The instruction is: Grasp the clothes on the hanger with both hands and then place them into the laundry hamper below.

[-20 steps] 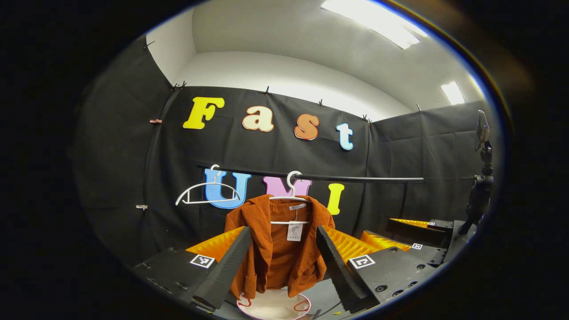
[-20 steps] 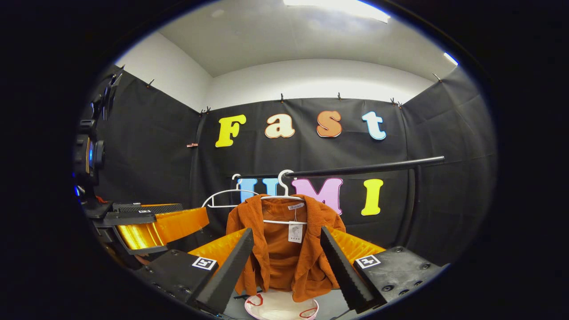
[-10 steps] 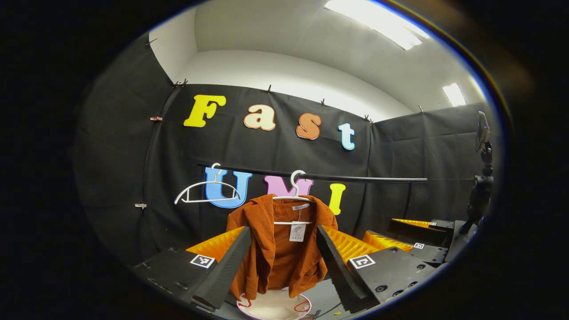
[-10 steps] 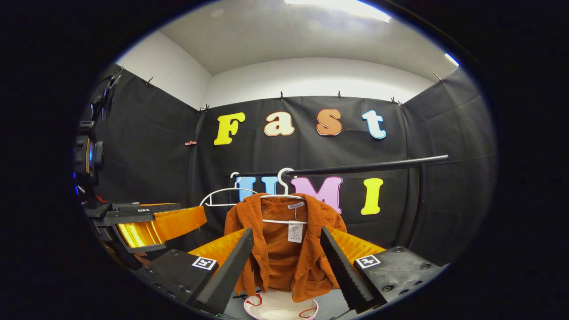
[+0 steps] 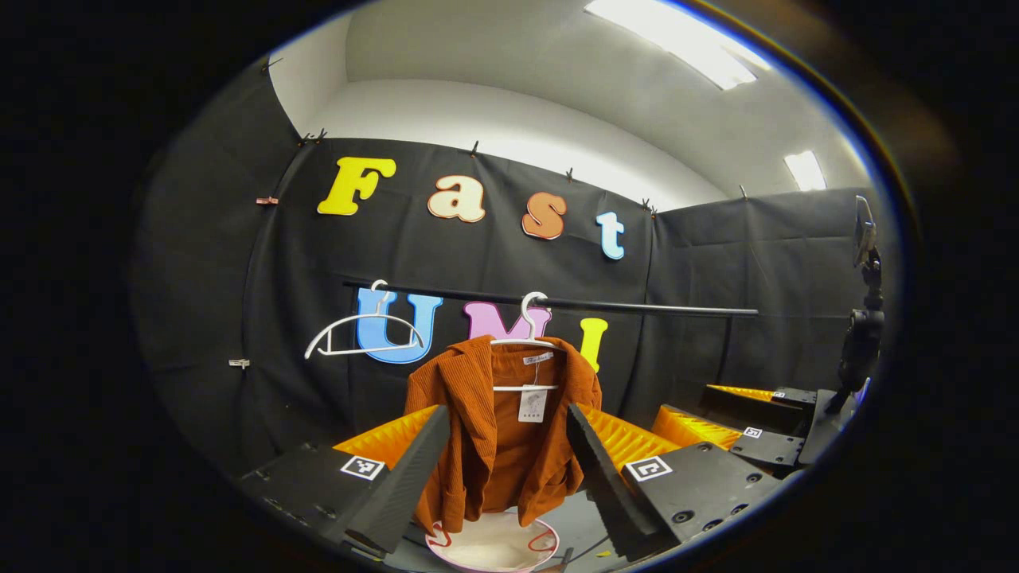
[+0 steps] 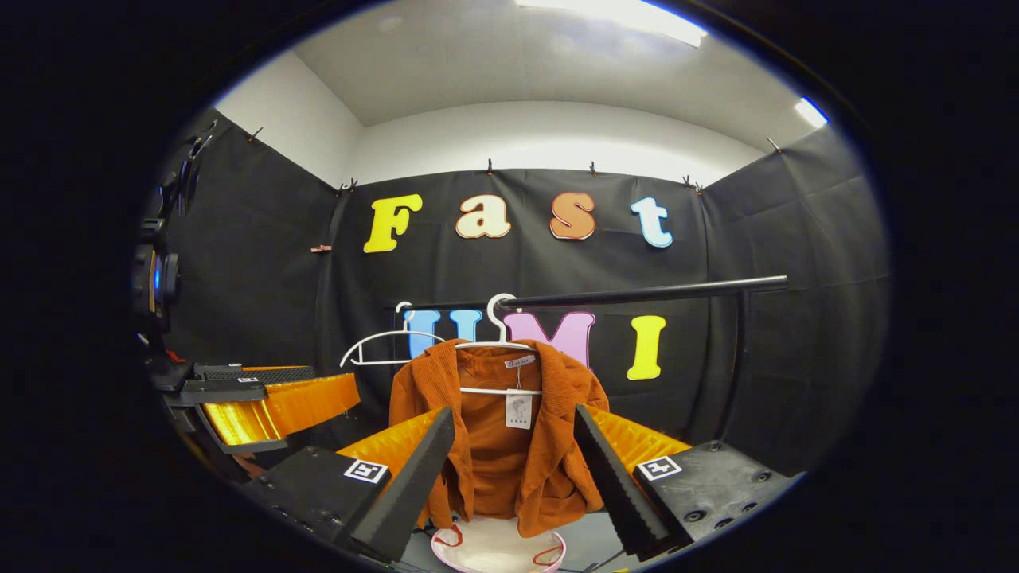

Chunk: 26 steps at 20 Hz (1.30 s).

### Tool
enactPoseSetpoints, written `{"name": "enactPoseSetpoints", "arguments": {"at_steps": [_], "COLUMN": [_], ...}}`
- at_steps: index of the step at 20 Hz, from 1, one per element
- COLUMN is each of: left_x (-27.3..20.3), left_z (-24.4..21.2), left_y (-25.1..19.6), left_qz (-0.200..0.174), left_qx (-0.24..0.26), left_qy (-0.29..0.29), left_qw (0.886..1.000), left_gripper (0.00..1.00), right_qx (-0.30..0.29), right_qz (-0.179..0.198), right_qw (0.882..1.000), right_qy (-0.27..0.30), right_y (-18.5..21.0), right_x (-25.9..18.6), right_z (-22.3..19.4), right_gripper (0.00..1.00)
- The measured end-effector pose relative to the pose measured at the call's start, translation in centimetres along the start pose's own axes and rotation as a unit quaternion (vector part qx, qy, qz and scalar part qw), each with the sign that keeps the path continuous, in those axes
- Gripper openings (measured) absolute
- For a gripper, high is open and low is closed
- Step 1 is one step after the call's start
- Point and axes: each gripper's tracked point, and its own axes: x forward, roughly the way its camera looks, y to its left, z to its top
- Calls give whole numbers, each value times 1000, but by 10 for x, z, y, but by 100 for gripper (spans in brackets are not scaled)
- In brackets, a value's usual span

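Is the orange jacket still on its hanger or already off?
On. The rust-orange corduroy jacket hangs from the white plastic hanger, hooked over the black rail, above the white hamper. Neither claw touches it.

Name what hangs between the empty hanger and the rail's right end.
The orange jacket on its white hanger, seen in the right gripper view, hangs from the rail beside the empty hanger.

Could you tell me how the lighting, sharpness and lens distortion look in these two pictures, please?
Left gripper view: ceiling light panels blow out to white glare, the rail bows from fisheye distortion, and the orange jacket is sharp. Right gripper view: even lighting, the jacket crisp, and the walls curve toward the edges.
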Motion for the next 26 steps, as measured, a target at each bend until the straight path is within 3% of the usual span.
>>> {"name": "enactPoseSetpoints", "arguments": {"at_steps": [6,12,16,21,26], "left_x": [9,52,101,156,191], "left_z": [-12,-32,-47,-82,-115], "left_y": [6,15,21,27,36], "left_qz": [-8,8,36,77,115], "left_qx": [-5,-8,-13,-38,-32], "left_qy": [13,25,14,42,74], "left_qw": [1000,1000,999,995,990], "left_gripper": [93,93,94,93,94], "right_qx": [-17,-20,0,2,22], "right_qz": [-17,-20,8,37,44], "right_qw": [1000,999,1000,998,995], "right_qy": [10,19,21,45,83], "right_y": [1,-20,-26,-40,-57], "right_x": [6,58,111,171,213], "right_z": [-12,-37,-59,-98,-143], "right_gripper": [97,97,98,98,98]}}
